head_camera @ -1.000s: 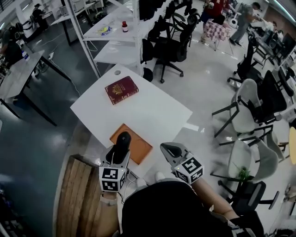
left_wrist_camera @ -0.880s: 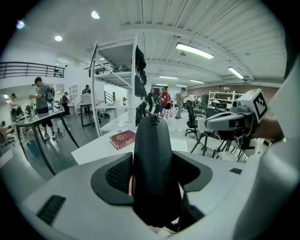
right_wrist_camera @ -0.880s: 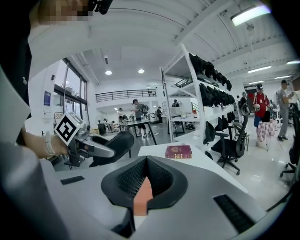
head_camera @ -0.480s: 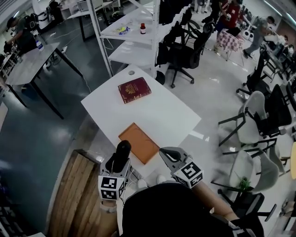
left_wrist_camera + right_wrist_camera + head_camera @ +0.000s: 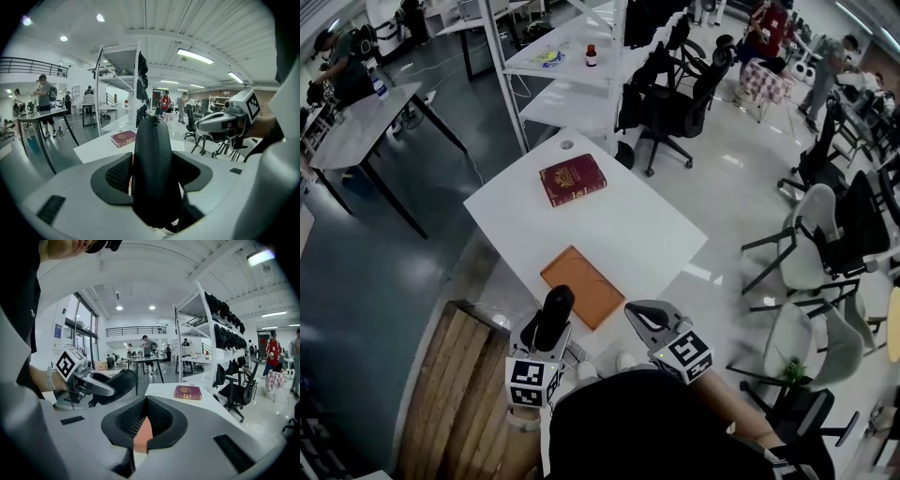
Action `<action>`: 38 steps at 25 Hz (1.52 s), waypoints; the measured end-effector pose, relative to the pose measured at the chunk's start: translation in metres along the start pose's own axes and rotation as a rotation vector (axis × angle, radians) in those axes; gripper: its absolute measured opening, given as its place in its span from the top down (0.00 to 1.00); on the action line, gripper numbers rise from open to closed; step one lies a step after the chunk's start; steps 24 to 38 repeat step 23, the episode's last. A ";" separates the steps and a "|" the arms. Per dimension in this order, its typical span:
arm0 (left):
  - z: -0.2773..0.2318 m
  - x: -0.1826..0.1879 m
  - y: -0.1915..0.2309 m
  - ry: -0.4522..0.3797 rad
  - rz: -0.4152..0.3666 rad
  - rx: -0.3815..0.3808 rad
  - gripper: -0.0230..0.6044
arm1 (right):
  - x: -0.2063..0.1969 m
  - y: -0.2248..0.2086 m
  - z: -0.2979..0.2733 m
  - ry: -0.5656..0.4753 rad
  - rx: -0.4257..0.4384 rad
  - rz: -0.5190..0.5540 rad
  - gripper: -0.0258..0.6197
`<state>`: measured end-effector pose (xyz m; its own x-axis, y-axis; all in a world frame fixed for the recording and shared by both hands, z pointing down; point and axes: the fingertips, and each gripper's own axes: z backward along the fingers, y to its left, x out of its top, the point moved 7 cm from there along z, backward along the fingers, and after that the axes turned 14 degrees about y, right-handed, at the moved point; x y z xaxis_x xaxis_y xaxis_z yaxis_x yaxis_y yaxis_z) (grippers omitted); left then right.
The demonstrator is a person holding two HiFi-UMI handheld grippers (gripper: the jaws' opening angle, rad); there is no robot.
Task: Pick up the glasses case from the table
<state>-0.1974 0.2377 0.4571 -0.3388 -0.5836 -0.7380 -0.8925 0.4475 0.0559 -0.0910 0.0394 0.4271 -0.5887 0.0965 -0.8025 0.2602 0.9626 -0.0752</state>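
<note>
The left gripper [image 5: 549,330] still grips the black glasses case [image 5: 555,314], now slightly nearer the closed, empty right gripper [image 5: 637,314].

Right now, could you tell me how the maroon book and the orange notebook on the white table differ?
The maroon book is thick, with gold print on its cover; the orange notebook is thin and plain. The maroon book lies toward the table's far end, while the orange notebook lies at its near edge. Both lie flat and closed on the white table, apart from each other.
</note>
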 end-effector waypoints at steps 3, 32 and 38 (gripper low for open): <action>-0.002 0.001 -0.002 0.010 0.001 -0.006 0.53 | -0.002 0.001 0.003 0.002 -0.006 -0.005 0.92; -0.008 0.000 -0.003 0.001 0.008 -0.041 0.53 | -0.013 0.004 0.012 0.017 -0.061 -0.027 0.92; -0.008 0.000 -0.003 0.001 0.008 -0.041 0.53 | -0.013 0.004 0.012 0.017 -0.061 -0.027 0.92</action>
